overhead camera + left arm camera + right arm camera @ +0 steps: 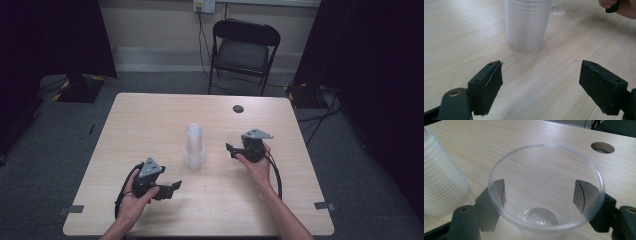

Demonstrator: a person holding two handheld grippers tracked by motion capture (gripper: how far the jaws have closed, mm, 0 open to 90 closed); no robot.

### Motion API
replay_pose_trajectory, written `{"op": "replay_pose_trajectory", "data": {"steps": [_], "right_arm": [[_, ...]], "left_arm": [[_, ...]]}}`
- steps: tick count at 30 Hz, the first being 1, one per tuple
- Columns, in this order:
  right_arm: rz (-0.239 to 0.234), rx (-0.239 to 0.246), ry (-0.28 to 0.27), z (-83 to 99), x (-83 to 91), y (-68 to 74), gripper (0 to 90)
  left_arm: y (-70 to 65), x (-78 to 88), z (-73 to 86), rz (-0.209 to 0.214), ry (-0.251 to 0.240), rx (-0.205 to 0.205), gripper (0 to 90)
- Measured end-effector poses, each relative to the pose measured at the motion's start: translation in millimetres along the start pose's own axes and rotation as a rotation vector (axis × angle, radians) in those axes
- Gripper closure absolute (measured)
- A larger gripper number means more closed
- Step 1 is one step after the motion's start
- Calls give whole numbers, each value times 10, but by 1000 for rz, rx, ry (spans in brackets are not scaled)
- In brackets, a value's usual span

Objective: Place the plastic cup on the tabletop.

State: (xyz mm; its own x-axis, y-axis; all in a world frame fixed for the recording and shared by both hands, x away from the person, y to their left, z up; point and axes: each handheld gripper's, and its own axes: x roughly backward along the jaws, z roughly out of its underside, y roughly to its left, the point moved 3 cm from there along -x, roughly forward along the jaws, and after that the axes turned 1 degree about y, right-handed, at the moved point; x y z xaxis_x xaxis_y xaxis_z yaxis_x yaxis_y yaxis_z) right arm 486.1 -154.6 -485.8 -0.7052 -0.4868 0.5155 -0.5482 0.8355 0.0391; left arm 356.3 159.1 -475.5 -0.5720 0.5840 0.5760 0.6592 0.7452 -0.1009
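I see the table [150,115] spread across the middle of the high view, pale wood, with a round hole [238,108] near its upper right edge. Behind it, at the top of the frame, stands a black folding chair [244,50].

Near the centre of the table is my stack of cups [193,146], clear plastic, nested one in another. Its long axis runs straight up from the tabletop and it stands upright on its wider end. In the left gripper view it rises at the top centre of the frame, well beyond the jaws.

Right of the stack in the high view, my right gripper [231,148] has a single clear cup [234,137] between its jaws. In the right gripper view this cup [546,192] sits in the lower centre, mouth up and base down, so its axis is upright. One jaw shows on each side through the clear wall, close against it; whether the pads press it I cannot tell. The cup is just beside the stack, apart from it.

In the lower left of the high view, my left gripper [174,186] lies low over the table. Its jaws stand wide apart with bare wood between them, pointing toward the stack.
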Motion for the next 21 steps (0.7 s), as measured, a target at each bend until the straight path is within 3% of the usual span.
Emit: {"op": "replay_pose_trajectory", "data": {"steps": [10,16,21], "right_arm": [[-31,-52,50,101,6,-7,164],[-42,-60,75,132,127,-30,156],[-53,-67,100,175,253,-64,141]], "left_arm": [[51,20,4,-10,-8,13,185],[120,59,-8,-25,-29,35,184],[171,48,23,-36,-15,41,182]]}}
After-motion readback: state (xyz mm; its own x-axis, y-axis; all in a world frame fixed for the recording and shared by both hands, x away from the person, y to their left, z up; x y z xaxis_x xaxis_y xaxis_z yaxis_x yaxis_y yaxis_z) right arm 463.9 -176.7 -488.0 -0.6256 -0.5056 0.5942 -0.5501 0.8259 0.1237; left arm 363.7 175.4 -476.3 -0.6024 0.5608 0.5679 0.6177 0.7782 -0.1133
